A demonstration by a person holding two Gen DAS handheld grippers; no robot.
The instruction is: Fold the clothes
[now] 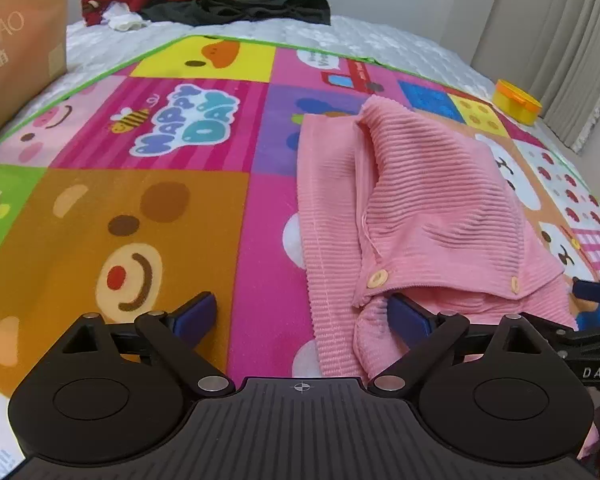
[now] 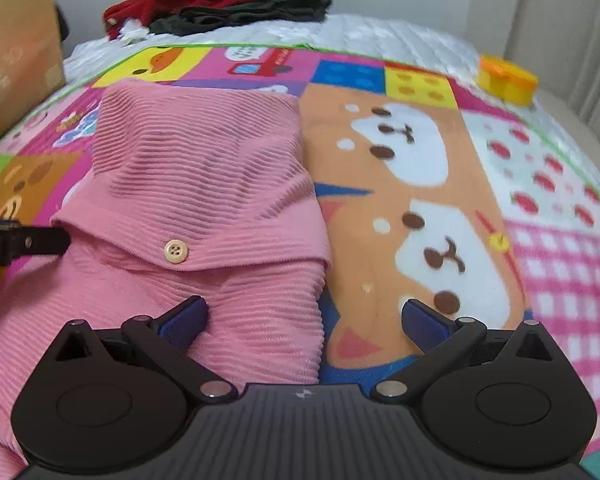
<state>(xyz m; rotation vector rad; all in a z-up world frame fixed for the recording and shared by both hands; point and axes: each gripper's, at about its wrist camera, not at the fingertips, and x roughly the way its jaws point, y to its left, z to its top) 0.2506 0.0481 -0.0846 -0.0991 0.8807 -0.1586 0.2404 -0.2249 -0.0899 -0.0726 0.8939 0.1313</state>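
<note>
Folding pink ribbed garment point(image 1: 420, 200) on mat point(image 1: 140, 200) | left gripper point(image 1: 300, 316) fingers apart | right gripper point(image 2: 304, 318) fingers apart

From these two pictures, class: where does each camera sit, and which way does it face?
Left wrist: on the left gripper, facing up the play mat; pink garment on its right; own open jaws show.
Right wrist: on the right gripper, same direction; garment on its left; own open jaws show.
Shared: garment, mat, yellow container.
</note>
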